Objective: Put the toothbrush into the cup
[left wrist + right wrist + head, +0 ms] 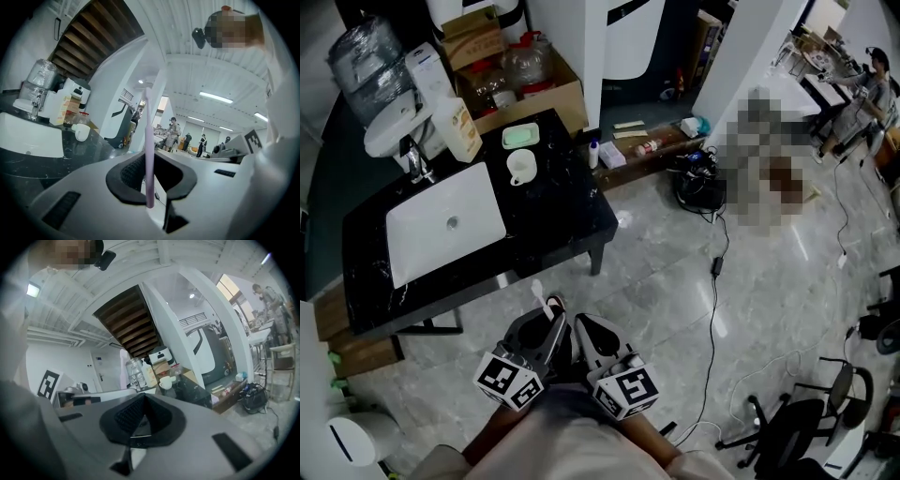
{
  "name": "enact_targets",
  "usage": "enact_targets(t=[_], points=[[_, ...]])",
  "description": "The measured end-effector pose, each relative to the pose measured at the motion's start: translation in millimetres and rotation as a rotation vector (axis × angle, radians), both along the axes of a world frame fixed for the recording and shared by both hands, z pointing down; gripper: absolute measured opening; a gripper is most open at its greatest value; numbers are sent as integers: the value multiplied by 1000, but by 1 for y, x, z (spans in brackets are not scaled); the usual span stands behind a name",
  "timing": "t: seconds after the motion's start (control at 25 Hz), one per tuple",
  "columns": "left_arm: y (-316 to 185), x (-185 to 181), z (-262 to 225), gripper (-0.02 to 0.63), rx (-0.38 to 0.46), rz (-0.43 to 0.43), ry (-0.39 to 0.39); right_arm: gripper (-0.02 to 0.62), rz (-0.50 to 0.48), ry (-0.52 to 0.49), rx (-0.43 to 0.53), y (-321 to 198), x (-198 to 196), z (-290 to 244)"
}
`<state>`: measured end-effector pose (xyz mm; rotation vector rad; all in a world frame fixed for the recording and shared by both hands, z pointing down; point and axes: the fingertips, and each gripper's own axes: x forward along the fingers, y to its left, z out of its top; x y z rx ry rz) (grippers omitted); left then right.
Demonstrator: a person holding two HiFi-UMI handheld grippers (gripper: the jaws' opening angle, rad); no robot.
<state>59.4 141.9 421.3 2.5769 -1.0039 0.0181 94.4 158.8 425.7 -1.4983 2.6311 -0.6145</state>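
Observation:
My left gripper (553,321) is shut on a pale pink toothbrush (543,298), low in the head view and in front of the counter. In the left gripper view the toothbrush handle (149,150) stands upright between the black pads of the left gripper (150,183). A white cup (521,167) stands on the black counter (567,220), right of the sink, and is far from both grippers. It also shows as the small cup (82,132) and cup (165,382). Close beside the left one, my right gripper (585,324) is shut with nothing in it (143,420).
A white sink (445,223) is set into the counter, with a tap (414,161), a soap bottle (459,127) and a green soap dish (520,136) behind it. A cardboard box of bottles (517,80) stands beyond. Cables (712,309) cross the floor; office chairs (797,422) are at the right.

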Motion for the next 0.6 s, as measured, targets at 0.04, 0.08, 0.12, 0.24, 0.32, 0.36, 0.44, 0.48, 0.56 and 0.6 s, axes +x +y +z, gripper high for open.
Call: enact_targets(t=[0.04, 0.08, 0.12, 0.24, 0.32, 0.36, 0.44, 0.48, 0.56, 0.6], points=[[-5, 1, -1, 48, 4, -3, 7, 6, -1, 5, 1, -5, 1, -1], [-10, 1, -1, 48, 4, -6, 15, 6, -3, 11, 0, -10, 3, 0], [-14, 2, 0, 48, -1, -9, 21, 6, -7, 17, -4, -14, 3, 1], [-25, -4, 7, 48, -30, -21, 27, 6, -23, 27, -14, -28, -3, 3], [-37, -7, 7, 48, -35, -34, 34, 6, -31, 35, -15, -39, -4, 3], [-43, -8, 6, 48, -34, -39, 40, 6, -34, 39, -15, -46, -5, 3], [-56, -12, 5, 48, -37, -47, 60, 6, -43, 48, -13, -59, -7, 2], [-64, -14, 4, 48, -40, -47, 68, 6, -48, 52, -13, -66, -10, 2], [-77, -16, 3, 48, -32, -45, 57, 6, -60, 59, -15, -79, -16, 2], [-83, -17, 2, 48, -27, -44, 49, 6, -65, 61, -18, -86, -19, 2]])
